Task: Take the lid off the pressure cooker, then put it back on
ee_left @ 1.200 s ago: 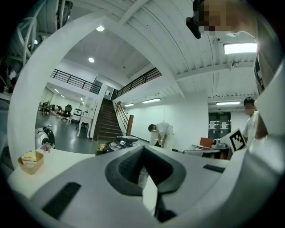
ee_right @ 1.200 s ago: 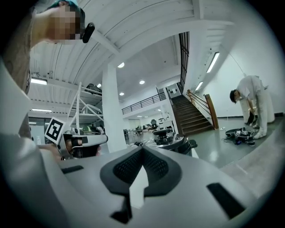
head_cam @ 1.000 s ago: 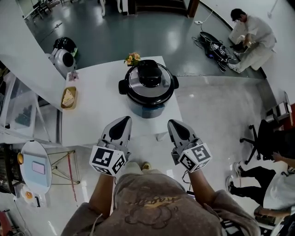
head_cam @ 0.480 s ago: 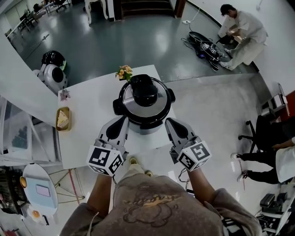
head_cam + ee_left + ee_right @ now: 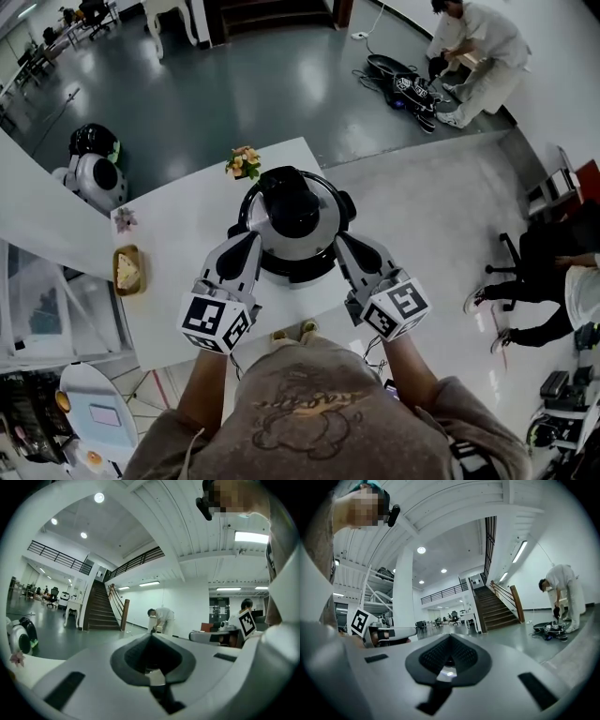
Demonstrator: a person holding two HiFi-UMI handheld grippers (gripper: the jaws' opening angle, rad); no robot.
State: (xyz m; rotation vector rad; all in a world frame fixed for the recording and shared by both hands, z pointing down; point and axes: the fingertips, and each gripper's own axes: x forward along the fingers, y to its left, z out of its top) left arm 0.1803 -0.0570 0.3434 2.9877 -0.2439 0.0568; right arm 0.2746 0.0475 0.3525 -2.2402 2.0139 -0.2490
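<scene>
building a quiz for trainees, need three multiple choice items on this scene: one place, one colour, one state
1. Where is the small bunch of orange flowers?
A) beyond the round steel pressure cooker, at the white table's far edge
B) between the grippers
C) on the floor

2. What colour is the cooker's big top knob?
A) red
B) black
C) white

3. How are the left gripper's jaws?
A) wide open
B) clamped on a cup
C) shut, empty

Answers:
1 A, the head view shows them behind the cooker.
2 B, it is dark against the steel.
3 C, its own view shows the jaws together.
</scene>
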